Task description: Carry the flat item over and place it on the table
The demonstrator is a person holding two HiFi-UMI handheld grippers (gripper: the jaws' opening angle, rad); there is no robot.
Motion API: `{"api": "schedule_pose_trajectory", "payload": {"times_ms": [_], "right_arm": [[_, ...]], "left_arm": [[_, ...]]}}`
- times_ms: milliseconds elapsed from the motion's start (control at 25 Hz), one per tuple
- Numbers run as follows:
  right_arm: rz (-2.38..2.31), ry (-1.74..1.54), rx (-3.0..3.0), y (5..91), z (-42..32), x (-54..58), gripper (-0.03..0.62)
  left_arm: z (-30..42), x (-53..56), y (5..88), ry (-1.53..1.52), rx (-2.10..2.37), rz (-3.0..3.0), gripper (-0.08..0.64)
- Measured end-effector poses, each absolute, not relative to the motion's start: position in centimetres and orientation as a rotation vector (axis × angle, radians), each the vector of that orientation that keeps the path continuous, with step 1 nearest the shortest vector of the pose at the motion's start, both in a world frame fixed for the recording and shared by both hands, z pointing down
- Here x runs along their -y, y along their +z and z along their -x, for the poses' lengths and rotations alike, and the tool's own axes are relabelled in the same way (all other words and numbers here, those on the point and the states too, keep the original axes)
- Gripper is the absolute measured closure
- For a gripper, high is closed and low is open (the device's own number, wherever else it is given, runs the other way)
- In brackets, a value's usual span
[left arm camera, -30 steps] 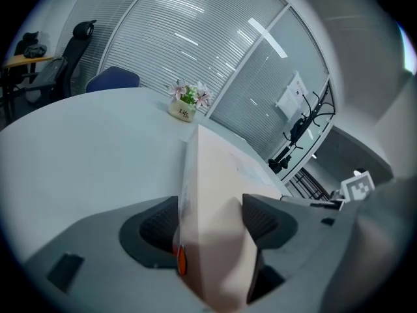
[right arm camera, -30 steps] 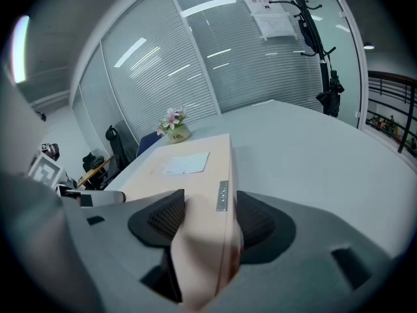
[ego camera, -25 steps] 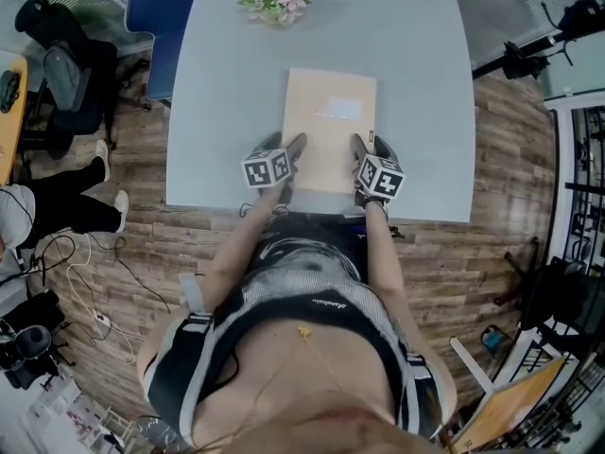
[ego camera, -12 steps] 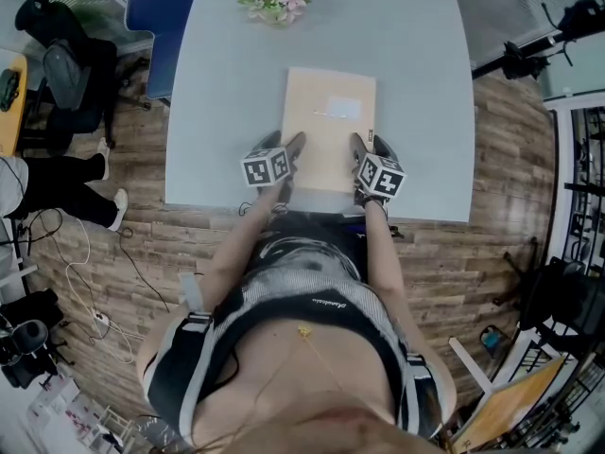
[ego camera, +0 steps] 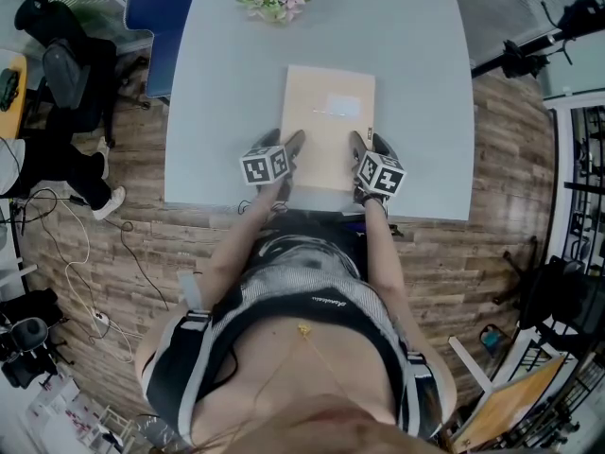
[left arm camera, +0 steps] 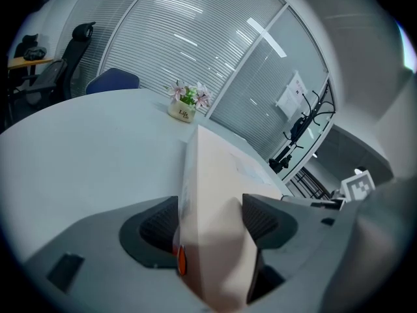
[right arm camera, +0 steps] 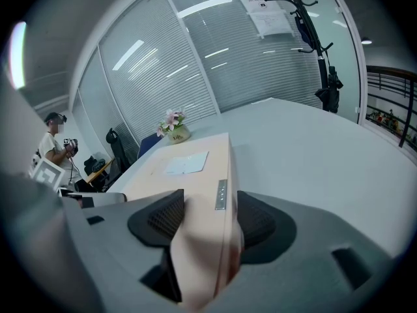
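Flat beige cardboard box (ego camera: pixel 328 121), lengthwise ahead over pale grey desk (ego camera: pixel 217 112), near corners pinched in fingers of left gripper (ego camera: pixel 284 144) and right gripper (ego camera: pixel 369 144).

an office: blind-covered glass partitions (right arm camera: pixel 195 70), a desk chair (ego camera: pixel 74 83), a meeting table (ego camera: pixel 227 93).

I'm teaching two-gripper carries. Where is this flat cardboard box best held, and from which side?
Its two near corners, from the person's side: the cardboard box is wide but thin, so pinching each, like the left gripper and right gripper, should keep it level.
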State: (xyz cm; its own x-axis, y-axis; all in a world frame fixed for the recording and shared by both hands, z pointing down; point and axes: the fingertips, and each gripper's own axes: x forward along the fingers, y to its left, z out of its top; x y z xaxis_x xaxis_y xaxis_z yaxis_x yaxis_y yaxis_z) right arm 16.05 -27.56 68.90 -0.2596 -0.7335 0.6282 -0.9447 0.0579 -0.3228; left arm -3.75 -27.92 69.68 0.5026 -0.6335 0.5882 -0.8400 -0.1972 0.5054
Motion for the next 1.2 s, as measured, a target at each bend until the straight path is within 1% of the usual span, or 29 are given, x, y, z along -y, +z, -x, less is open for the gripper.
{"api": "schedule_pose_trajectory", "payload": {"times_ms": [1040,1200], "right_arm": [[-1.701,1.022,2.049,68.9,-16.2,27.5,0.330],[-1.683,0.978,2.119,67.7,-16.2,27.3,0.347]], "left_arm": [[3.7,27.9,69.5,0.302,1.206,-1.921,0.261],[3.9,27.9,68.6,0.279,1.214,-1.967,0.262]]}}
